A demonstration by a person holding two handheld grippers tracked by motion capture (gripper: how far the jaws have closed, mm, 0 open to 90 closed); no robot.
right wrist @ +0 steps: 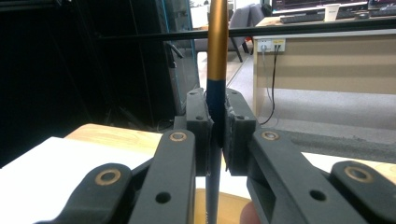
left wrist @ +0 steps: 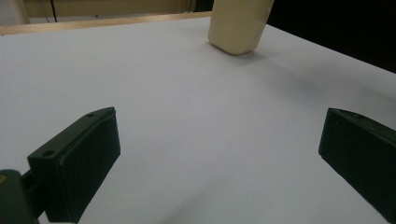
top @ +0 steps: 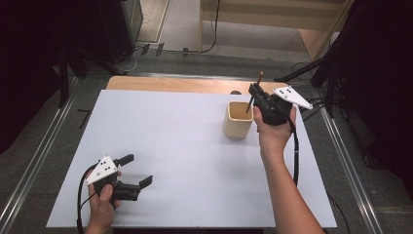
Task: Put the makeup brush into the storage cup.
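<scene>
White table top [top: 185, 161] carries a cream cup [top: 238, 119], and the job looks nearly done. A blue-and-gold pen [right wrist: 217, 60] is clamped upright in the right gripper [top: 257, 97], tip over the cup's mouth, not yet dropped. Near me, the left gripper [top: 136, 170] rests low, gaping, empty.

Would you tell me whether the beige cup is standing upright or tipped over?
Upright: the beige cup stands on its base with its mouth facing up.

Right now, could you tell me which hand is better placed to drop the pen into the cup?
Right: its tool already grips the pen beside the cup; the left tool rests open, far off.
</scene>
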